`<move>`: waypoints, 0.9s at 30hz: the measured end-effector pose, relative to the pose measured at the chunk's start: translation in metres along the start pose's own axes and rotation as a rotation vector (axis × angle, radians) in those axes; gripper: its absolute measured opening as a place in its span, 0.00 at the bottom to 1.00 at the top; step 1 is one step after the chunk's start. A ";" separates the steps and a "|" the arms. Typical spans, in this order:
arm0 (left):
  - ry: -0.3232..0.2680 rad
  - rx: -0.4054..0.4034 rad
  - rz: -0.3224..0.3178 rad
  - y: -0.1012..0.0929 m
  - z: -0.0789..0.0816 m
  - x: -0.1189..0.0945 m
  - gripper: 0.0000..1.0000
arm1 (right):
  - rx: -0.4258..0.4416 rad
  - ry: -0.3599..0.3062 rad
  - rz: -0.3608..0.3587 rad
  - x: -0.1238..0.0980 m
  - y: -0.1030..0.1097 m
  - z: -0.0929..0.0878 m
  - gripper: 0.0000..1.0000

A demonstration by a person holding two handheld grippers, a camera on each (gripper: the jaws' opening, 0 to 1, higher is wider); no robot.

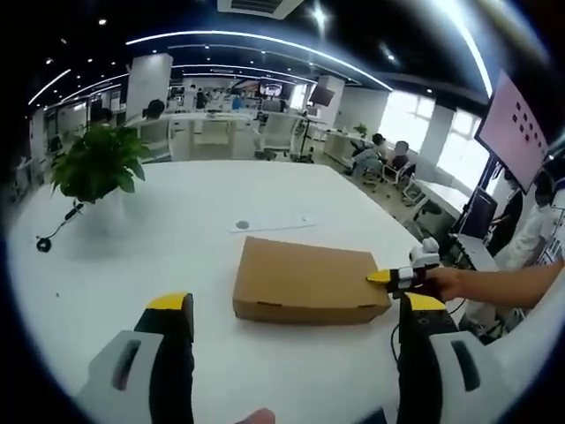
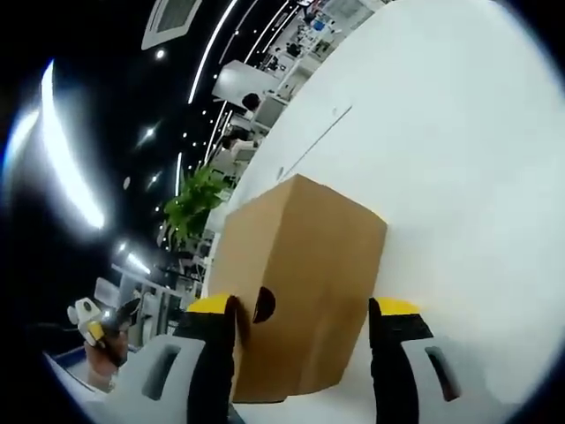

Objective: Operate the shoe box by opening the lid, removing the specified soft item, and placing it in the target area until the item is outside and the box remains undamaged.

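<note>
A closed brown cardboard shoe box [image 1: 305, 281] lies flat on the white table [image 1: 177, 221]. My left gripper [image 1: 296, 305] hovers open just short of the box's near side, its yellow-tipped jaws wide apart with nothing between them. A hand holds my right gripper [image 1: 397, 276] against the box's right end. In the right gripper view, the shoe box [image 2: 300, 265] fills the gap of the right gripper [image 2: 305, 309], whose open jaws straddle the box's end. That end has a round hole [image 2: 263, 305] beside the left jaw. The box's contents are hidden.
A potted green plant [image 1: 97, 163] stands at the table's far left, with a thin black cable [image 1: 53, 231] beside it. A flat strip of paper [image 1: 274, 223] lies beyond the box. Desks, chairs and seated people fill the office behind. A large screen [image 1: 516, 128] hangs at the right.
</note>
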State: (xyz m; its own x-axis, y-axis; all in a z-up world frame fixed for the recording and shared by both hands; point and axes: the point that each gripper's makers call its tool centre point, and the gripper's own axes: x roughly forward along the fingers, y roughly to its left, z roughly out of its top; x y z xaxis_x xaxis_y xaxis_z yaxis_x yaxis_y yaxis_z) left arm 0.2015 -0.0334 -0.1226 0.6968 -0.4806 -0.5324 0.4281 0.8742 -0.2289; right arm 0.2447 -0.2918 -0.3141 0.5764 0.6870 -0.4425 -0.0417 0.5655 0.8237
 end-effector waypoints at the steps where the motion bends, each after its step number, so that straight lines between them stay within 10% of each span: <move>1: 0.001 0.001 -0.002 -0.001 0.000 0.000 0.98 | -0.001 -0.001 0.000 0.000 0.000 0.000 0.61; 27: 0.032 0.011 -0.067 -0.026 -0.004 0.011 0.93 | 0.040 -0.003 0.025 0.002 0.010 -0.005 0.57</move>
State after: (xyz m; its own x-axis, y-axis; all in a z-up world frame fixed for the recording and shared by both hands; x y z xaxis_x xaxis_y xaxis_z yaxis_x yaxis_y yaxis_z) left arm 0.1957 -0.0616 -0.1255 0.6481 -0.5351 -0.5418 0.4793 0.8395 -0.2558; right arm 0.2414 -0.2825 -0.3085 0.5781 0.6992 -0.4206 -0.0234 0.5295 0.8480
